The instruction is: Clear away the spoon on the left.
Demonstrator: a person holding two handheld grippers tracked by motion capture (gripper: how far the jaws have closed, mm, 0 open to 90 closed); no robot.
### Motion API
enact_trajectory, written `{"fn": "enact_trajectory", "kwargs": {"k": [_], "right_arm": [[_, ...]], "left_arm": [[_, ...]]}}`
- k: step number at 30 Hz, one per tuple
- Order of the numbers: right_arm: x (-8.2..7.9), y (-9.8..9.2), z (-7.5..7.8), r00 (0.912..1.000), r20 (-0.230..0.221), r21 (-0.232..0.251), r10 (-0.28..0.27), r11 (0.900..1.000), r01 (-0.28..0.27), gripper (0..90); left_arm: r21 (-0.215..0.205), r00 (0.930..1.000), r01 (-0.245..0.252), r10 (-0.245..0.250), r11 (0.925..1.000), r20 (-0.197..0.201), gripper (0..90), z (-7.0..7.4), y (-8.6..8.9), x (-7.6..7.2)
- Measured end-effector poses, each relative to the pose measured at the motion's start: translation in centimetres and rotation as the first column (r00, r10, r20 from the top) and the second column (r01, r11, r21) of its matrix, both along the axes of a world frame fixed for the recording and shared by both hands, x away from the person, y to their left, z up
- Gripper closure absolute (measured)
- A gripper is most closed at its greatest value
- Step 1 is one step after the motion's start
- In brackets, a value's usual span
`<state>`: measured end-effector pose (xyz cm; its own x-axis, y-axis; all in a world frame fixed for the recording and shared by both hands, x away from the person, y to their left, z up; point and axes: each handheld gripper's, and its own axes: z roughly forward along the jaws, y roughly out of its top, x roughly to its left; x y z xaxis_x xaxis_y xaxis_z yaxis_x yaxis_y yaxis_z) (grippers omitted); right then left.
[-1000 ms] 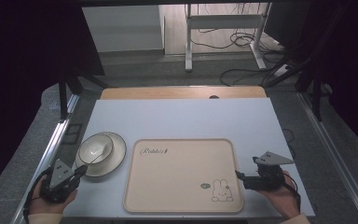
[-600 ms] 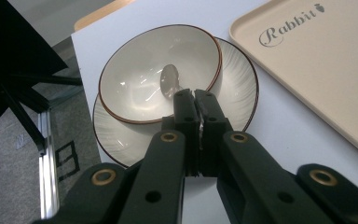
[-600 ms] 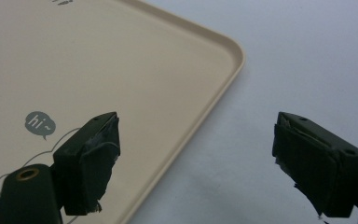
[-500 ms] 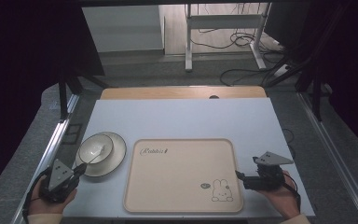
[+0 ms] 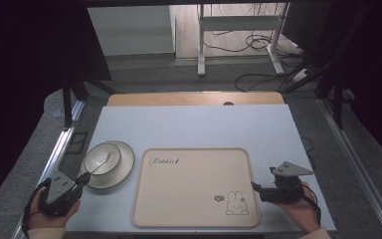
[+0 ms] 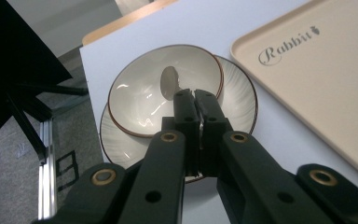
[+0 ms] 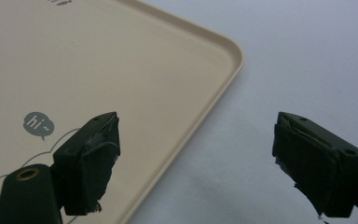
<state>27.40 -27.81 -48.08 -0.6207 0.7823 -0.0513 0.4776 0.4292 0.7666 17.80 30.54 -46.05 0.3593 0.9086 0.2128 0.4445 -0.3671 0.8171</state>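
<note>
Nothing on the table has shifted since the earlier high-view frames; both hands rest in the same spots and every item lies as it did. Landmark item: beige tray [image 5: 194, 186], flat on the white table [image 5: 189, 127], printed with a "Rabbit" script near its far left corner and a small rabbit drawing with a "hi~" bubble near its near right corner. Left of the tray, just beside its left rim: a ribbed plate [image 5: 122, 172] with a dark rim line, bearing a white bowl [image 5: 102, 158] set slightly off-centre toward the side away from the tray. Inside the bowl: a white spoon [image 6: 169, 83], its scoop lying in the hollow, its handle running toward the near rim. Left gripper [image 5: 82, 180], held in a hand left of the tray's near left corner, points at the plate; its jaws are pressed together at the bowl's near rim, over the spoon handle's end, and whether they pinch the handle cannot be told. Right gripper [image 5: 254, 188], held in a hand right of the tray, points at the tray's right rim; its jaws stand wide apart, one tip above the tray surface near the rabbit print, the other above bare table, with nothing between them.
</note>
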Motion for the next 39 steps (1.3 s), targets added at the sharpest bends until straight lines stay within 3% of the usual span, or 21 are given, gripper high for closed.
{"fn": "enact_trajectory", "kwargs": {"k": [5, 19, 39], "right_arm": [[0.0, 0.0, 0.0, 1.0000, 0.000, 0.003, -0.003, 1.000, 0.003, 15.1], [0.0, 0.0, 0.0, 1.0000, 0.002, 0.002, -0.003, 1.000, 0.003, 15.1], [0.1, 0.0, 0.0, 1.0000, -0.001, 0.004, -0.005, 1.000, 0.005, 15.1]], "left_arm": [[-0.027, 0.9996, 0.001, 0.000, 0.9996, 0.030, 89.8, 0.7, -0.2, -0.2], [-0.050, 0.9968, 0.013, -0.009, 0.9987, 0.079, 89.8, 1.9, -1.0, -0.6], [-0.098, 0.9917, 0.068, -0.056, 0.9929, 0.116, 89.8, 2.8, -2.3, -0.7]]}}
